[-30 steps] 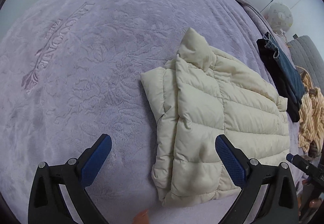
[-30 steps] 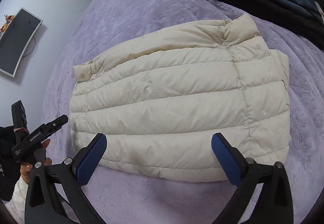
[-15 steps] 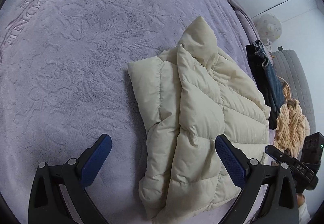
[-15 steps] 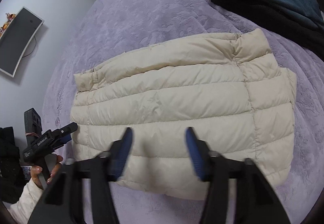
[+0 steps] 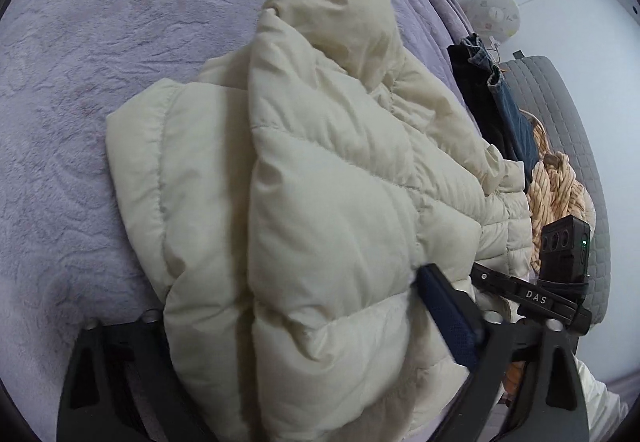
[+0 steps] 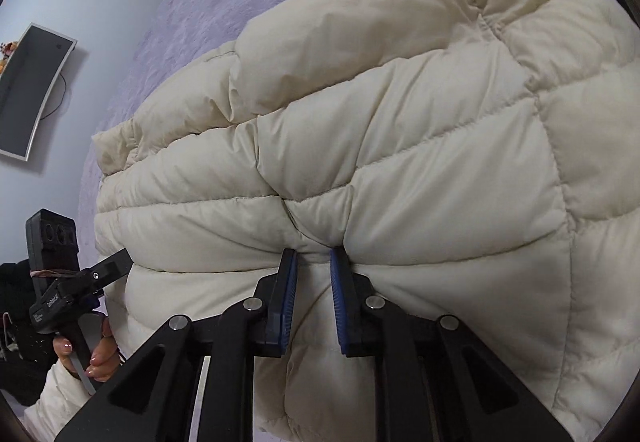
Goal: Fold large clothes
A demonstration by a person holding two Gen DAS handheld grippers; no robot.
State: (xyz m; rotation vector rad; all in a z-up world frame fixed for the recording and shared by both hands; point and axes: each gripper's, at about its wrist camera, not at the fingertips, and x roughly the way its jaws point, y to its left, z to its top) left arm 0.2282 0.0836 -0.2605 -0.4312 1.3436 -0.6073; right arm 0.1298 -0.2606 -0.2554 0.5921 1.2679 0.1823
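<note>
A cream puffer jacket point(image 5: 320, 170) lies folded on the purple bedspread point(image 5: 88, 26) and fills both views. My left gripper point(image 5: 292, 294) straddles its near edge. The jaws are closing with the thick fold between them. The right blue pad point(image 5: 444, 314) touches the fabric, and the left finger is hidden under the jacket. My right gripper point(image 6: 314, 266) has its jaws closing and nearly together, pinching a fold of the jacket point(image 6: 400, 122) near its hem, with creases radiating from the pads. The right gripper's body point(image 5: 532, 296) shows at the left wrist view's right edge.
Folded jeans on dark clothes point(image 5: 496, 110) and a tan knitted piece point(image 5: 560, 194) lie beyond the jacket beside a grey quilted cushion point(image 5: 568, 110). In the right wrist view a hand point(image 6: 98, 358) holds the left gripper point(image 6: 76, 282). A screen point(image 6: 32, 90) hangs on the wall.
Both grippers came down onto the jacket, which now fills the views. The right jaws went from wide apart to pinching a fold. The left jaws narrowed around the near edge.
</note>
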